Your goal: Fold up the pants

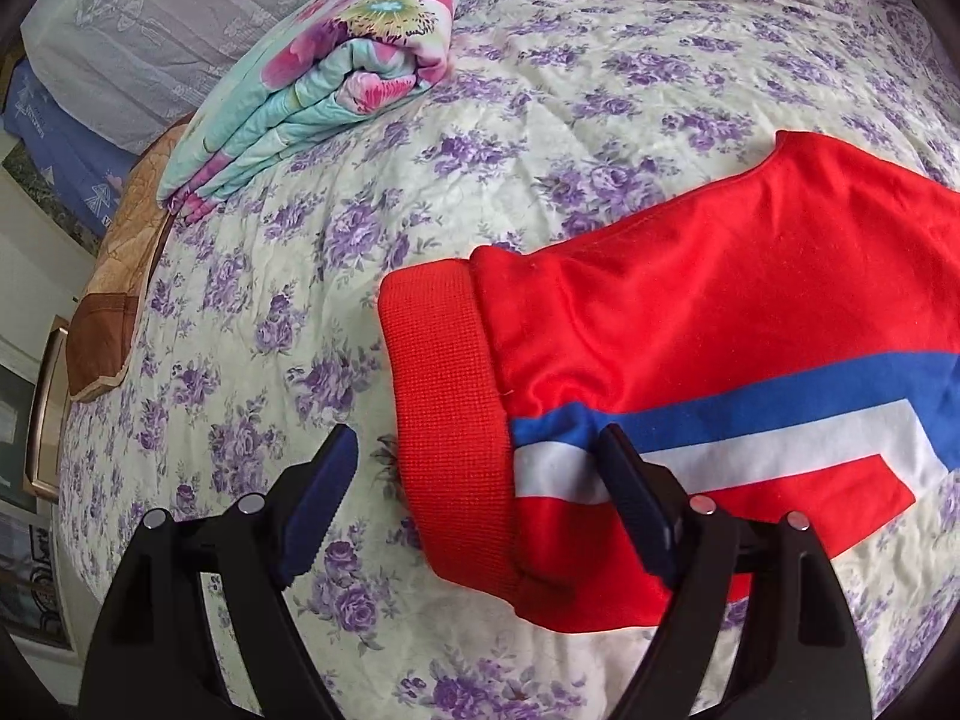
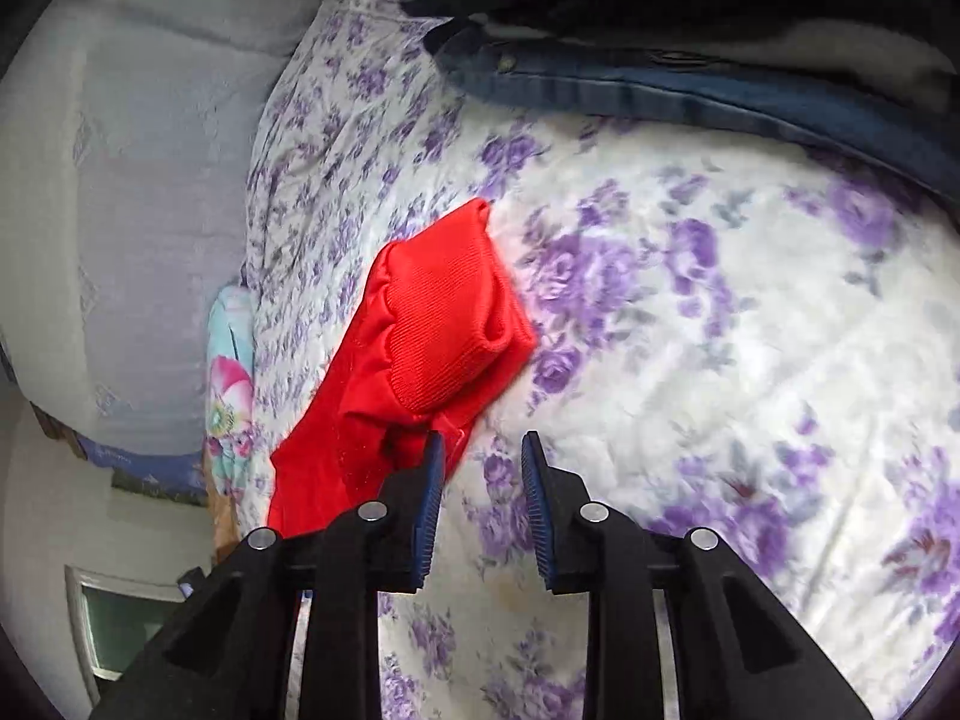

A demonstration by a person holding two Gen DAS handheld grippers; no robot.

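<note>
Red pants with a blue and white stripe lie on the floral bedspread, the ribbed cuff toward the left. My left gripper is open, its jaws straddling the cuff end just above the cloth. In the right wrist view another ribbed red cuff lies bunched on the bed. My right gripper is open and empty, its left finger at the edge of the red cloth.
A folded turquoise and pink floral quilt lies at the far left of the bed. Folded dark jeans lie at the far side in the right wrist view. The bed edge and a brown cushion are on the left.
</note>
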